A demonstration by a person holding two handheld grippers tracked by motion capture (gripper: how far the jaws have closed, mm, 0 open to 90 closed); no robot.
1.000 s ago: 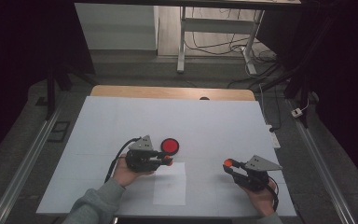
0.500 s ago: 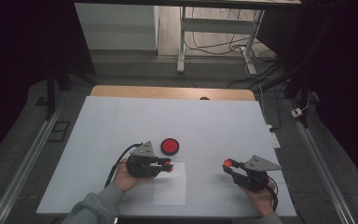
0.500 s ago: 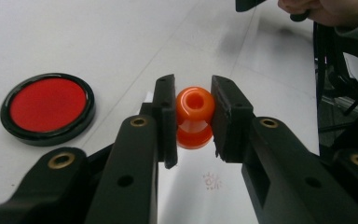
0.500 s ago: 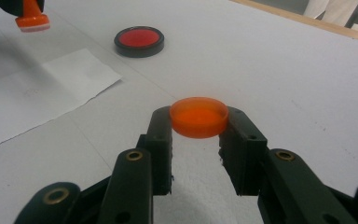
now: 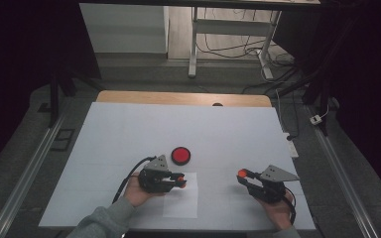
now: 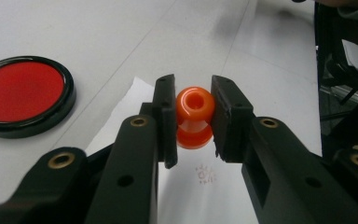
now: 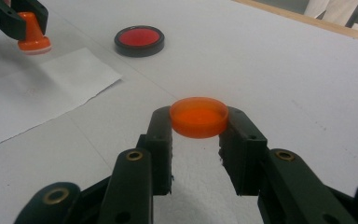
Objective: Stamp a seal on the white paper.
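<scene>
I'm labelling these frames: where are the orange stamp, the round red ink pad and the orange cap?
Orange plastic stamp (image 6: 194, 116), left gripper view, on its knob.
Round red ink pad in black case (image 5: 180, 155), high view, on its red centre.
Orange round cap (image 7: 198, 116), right gripper view, on its side wall.

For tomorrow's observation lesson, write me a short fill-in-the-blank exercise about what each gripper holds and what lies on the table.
1. The left gripper is shut on an orange ____.
2. The right gripper holds an orange ____ by its rim.
3. The ink pad is filled with ____ colour.
4. The stamp hangs over a white sheet of ____.

Missing words: stamp; lid; red; paper
</scene>
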